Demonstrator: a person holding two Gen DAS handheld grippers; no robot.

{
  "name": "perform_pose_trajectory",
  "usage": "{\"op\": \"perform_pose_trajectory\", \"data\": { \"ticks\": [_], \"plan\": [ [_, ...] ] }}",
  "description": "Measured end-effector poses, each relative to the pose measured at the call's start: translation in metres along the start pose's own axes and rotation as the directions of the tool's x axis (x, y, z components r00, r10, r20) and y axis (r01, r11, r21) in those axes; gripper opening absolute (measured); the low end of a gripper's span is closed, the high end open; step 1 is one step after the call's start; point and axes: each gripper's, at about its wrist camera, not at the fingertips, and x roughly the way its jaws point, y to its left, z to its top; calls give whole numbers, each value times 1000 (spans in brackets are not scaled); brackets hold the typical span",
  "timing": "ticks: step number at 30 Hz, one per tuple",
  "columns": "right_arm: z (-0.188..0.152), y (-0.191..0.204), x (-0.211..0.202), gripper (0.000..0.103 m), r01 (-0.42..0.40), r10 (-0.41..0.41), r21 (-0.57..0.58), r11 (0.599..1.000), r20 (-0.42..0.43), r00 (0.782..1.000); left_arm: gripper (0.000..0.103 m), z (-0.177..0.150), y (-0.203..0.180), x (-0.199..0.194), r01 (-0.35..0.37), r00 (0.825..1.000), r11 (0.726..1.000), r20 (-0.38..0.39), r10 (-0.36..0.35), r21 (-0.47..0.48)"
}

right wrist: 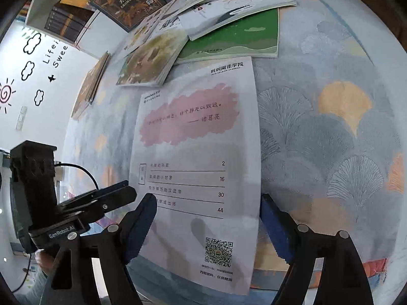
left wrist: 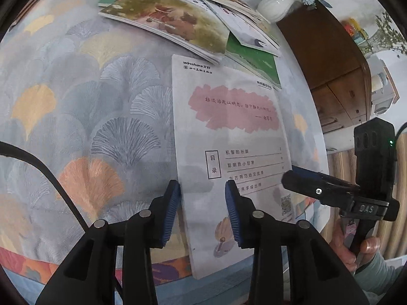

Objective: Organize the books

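A thin white booklet point(left wrist: 229, 152) lies flat on the patterned tabletop point(left wrist: 89, 101), its near edge jutting past the table's rim, just below a loose heap of books point(left wrist: 178, 20). The left tool point(left wrist: 203, 203) hovers over its lower left corner, jaws narrow, gripping nothing. The right tool point(right wrist: 208, 228) straddles the booklet's near end, jaws wide and empty.

White booklet point(left wrist: 229, 137) lies flat near table edge; other books point(left wrist: 168, 23) piled beyond
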Motion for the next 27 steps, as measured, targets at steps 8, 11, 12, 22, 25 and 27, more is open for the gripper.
{"op": "perform_pose_trajectory", "data": {
  "ticks": [8, 11, 12, 22, 25, 27],
  "plan": [
    [2, 50, -72, 73, -281, 290, -97, 955, 88, 953, 33, 5, 20, -5, 96, 994, 994, -41, -99, -56],
    [4, 98, -80, 73, -309, 330, -205, 929, 76, 941, 33, 6, 34, -32, 115, 993, 990, 14, -114, -79],
    [4, 116, -79, 73, -309, 333, -242, 920, 65, 941, 33, 5, 45, -53, 110, 993, 989, 64, -104, -99],
    [13, 205, 11, 73, -380, 370, -283, 881, -88, 925, 33, -25, 160, -201, -134, 916, 910, 303, 265, -393],
    [7, 201, 17, 73, -273, 269, -307, 912, -54, 962, 33, -30, 167, -204, -158, 919, 909, 280, 278, -385],
    [5, 199, 31, 73, -153, 153, -329, 932, -28, 988, 33, -24, 164, -192, -162, 935, 923, 243, 257, -350]
  ]
}}
